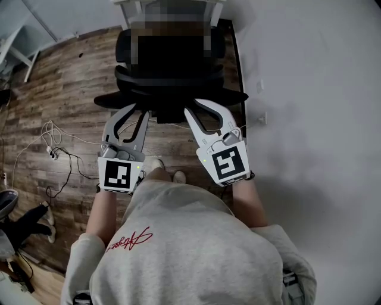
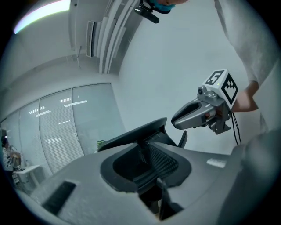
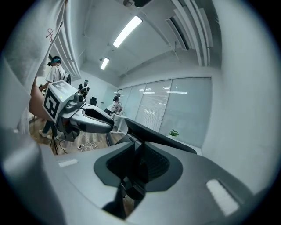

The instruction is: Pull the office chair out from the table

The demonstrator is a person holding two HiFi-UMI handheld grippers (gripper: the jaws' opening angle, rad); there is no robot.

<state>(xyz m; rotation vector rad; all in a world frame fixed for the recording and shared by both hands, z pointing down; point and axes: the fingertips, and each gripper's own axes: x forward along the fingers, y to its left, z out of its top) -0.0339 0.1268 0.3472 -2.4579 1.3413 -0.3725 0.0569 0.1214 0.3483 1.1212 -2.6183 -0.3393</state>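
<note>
The white counter (image 1: pixel 124 7) shows only as a strip of frame just beyond the office chair (image 1: pixel 169 65). The chair stands tucked up against it, with its back towards the person (image 1: pixel 184 250). The left gripper (image 1: pixel 138 112) and the right gripper (image 1: pixel 196 107) sit side by side at the near edge of the chair's backrest (image 2: pixel 163 160), one to each side of its middle. Each gripper's jaws look clenched on that backrest: in both gripper views dark mesh and frame fill the gap between them.

The step in hand is therefore the grasp, which looks made, and the chair has not yet come away from the counter. The next move calls for a steady, level pull with both hands together towards the person, so that the chair rolls straight and does not swivel.

Only the head view shows the chair against the counter, and the cables (image 1: pixel 56 152) on the wooden floor (image 1: pixel 65 89) left of the chair. Only the gripper views show the grip close up, the glass partition (image 3: pixel 189 105) behind the chair and a small plant (image 3: pixel 174 132) beyond it.
</note>
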